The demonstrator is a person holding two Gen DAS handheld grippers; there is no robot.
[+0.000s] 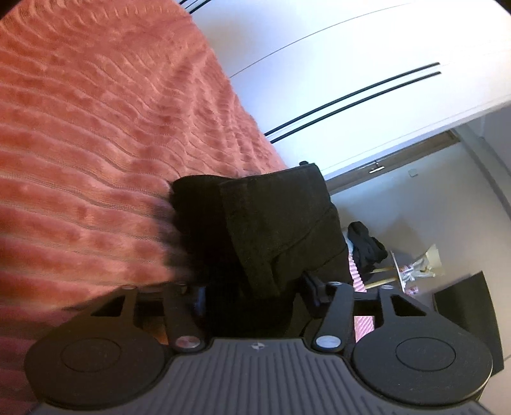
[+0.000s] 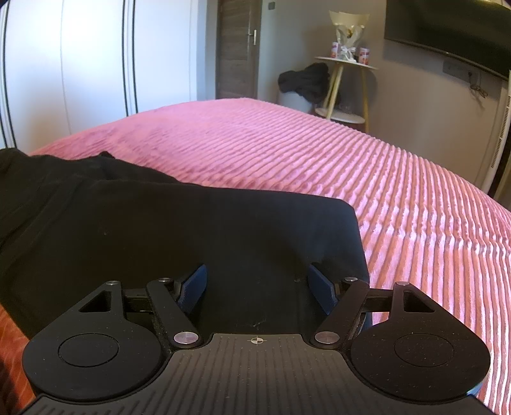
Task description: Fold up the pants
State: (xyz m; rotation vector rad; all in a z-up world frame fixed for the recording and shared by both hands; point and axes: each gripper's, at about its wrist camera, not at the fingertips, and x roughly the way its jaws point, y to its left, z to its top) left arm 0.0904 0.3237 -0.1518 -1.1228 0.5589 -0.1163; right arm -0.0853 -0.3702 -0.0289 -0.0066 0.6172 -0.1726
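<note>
Black pants (image 2: 159, 223) lie flat on a pink ribbed bed cover (image 2: 319, 159), with one squared end toward the right. My right gripper (image 2: 258, 287) sits low over that end, open, its blue pads (image 2: 194, 287) spread wide on the cloth and pinching nothing. In the left wrist view, which is rolled to one side, a thick folded bunch of the pants (image 1: 271, 223) fills the gap of my left gripper (image 1: 255, 292). Both of its fingers press against the cloth. The bed cover (image 1: 95, 143) lies behind it.
A white wardrobe (image 2: 64, 64) and a wooden door (image 2: 238, 48) stand beyond the bed. At the far right is a small round table (image 2: 346, 64) with a bouquet, a heap of dark clothes (image 2: 303, 79) beside it, and a wall television (image 2: 447, 28).
</note>
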